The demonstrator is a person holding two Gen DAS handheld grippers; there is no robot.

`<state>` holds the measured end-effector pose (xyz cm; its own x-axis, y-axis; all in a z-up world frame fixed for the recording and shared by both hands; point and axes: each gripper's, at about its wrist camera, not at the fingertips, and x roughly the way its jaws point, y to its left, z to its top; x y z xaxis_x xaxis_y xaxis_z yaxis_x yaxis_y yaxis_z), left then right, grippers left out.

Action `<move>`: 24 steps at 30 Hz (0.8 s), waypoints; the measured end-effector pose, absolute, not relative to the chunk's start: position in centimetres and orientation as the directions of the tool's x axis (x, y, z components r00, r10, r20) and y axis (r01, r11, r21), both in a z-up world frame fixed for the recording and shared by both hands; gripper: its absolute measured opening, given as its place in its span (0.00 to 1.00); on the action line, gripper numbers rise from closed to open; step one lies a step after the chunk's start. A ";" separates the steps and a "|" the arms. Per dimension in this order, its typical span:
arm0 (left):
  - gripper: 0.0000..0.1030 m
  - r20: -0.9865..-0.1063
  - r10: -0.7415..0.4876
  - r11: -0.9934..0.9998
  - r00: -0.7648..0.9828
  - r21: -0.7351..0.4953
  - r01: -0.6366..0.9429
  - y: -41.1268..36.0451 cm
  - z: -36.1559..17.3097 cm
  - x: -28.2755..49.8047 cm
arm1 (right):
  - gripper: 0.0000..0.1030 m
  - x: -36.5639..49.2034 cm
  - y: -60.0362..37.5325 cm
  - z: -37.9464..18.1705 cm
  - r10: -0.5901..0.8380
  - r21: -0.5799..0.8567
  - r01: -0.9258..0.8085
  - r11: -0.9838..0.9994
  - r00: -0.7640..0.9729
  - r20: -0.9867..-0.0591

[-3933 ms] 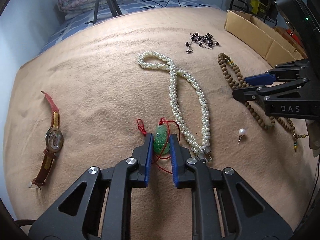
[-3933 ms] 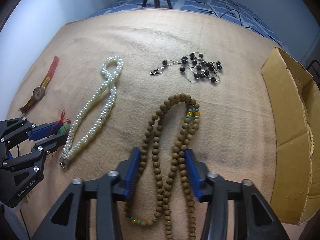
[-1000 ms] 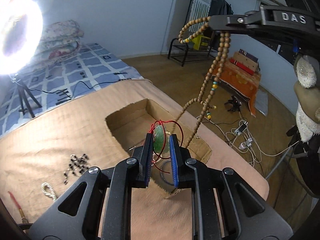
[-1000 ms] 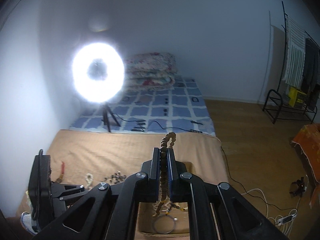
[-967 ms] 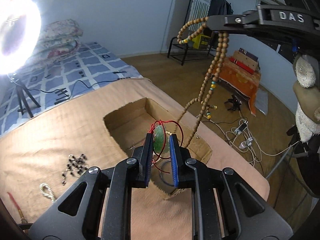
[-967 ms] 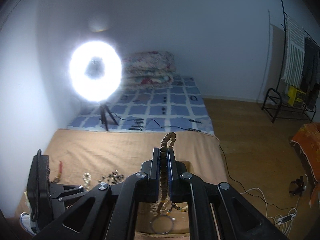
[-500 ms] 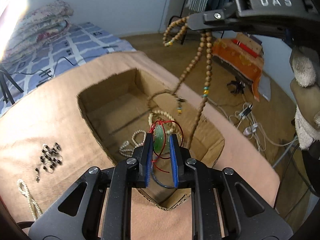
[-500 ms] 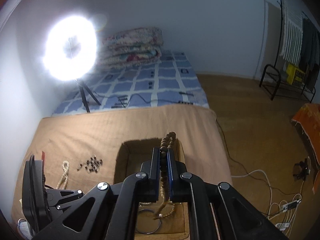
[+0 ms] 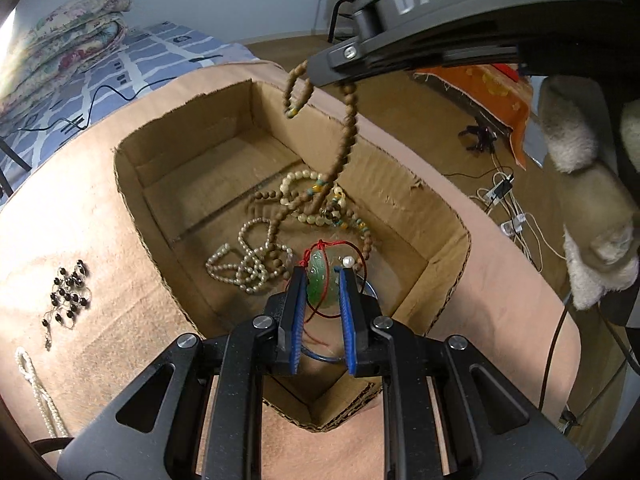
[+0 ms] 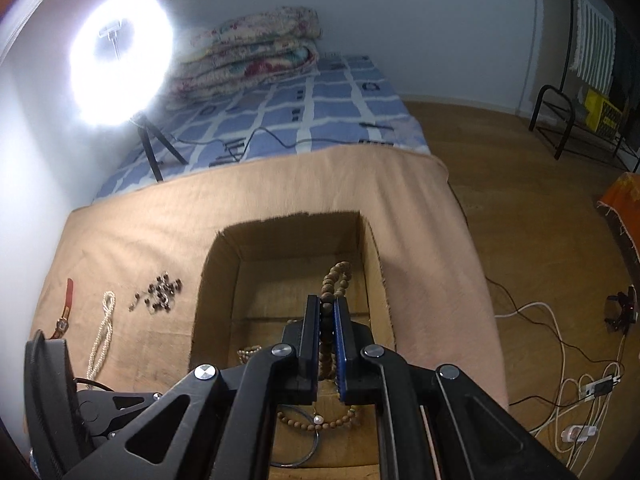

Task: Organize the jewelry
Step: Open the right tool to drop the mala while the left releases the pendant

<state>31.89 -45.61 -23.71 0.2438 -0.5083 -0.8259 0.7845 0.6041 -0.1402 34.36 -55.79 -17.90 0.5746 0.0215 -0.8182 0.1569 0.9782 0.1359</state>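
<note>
My left gripper [image 9: 322,276] is shut on a green jade pendant [image 9: 320,280] with a red cord, held over the near end of an open cardboard box [image 9: 132,184]. My right gripper [image 10: 327,304] is shut on a brown wooden bead necklace [image 10: 335,278]. In the left wrist view that necklace [image 9: 347,136] hangs from the right gripper [image 9: 320,76] down into the box, its lower end lying on the box floor. A pale bead strand [image 9: 244,268] and a white pearl [image 9: 349,261] lie in the box.
On the tan blanket left of the box lie a black bead necklace [image 9: 66,288], a white pearl rope [image 9: 38,392] and a red-strapped watch [image 10: 64,316]. A ring light [image 10: 120,56] on a tripod and folded quilts [image 10: 248,48] stand behind. Cables lie on the floor at the right.
Both grippers have come lower and closer over the box. The wooden bead necklace has dropped further in, and its lower end now rests on the box floor.
</note>
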 end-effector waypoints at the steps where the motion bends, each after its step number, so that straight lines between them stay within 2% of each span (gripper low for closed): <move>1: 0.14 -0.827 -0.507 0.603 0.242 -0.140 0.785 -45.6 -23.8 31.9 | 0.04 34.4 -55.7 -18.2 0.024 0.137 0.156 0.978 0.570 -0.821; 16: 0.14 -0.834 -0.498 0.619 0.237 -0.151 0.771 -45.6 -24.4 32.3 | 0.04 34.5 -56.2 -20.6 0.073 0.199 0.180 0.963 0.539 -0.839; 21: 0.14 -0.832 -0.503 0.616 0.234 -0.155 0.772 -45.4 -24.3 32.3 | 0.09 34.4 -56.7 -20.8 0.101 0.232 0.181 0.956 0.538 -0.837; 24: 0.15 -0.830 -0.505 0.619 0.236 -0.157 0.770 -45.2 -24.2 32.2 | 0.16 34.4 -56.7 -20.8 0.110 0.242 0.181 0.953 0.540 -0.835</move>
<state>32.20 -45.22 -24.21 0.2359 -0.5046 -0.8305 0.7698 0.6186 -0.1572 34.43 -56.71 -20.84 0.5398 0.1098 -0.8346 0.1808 0.9532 0.2423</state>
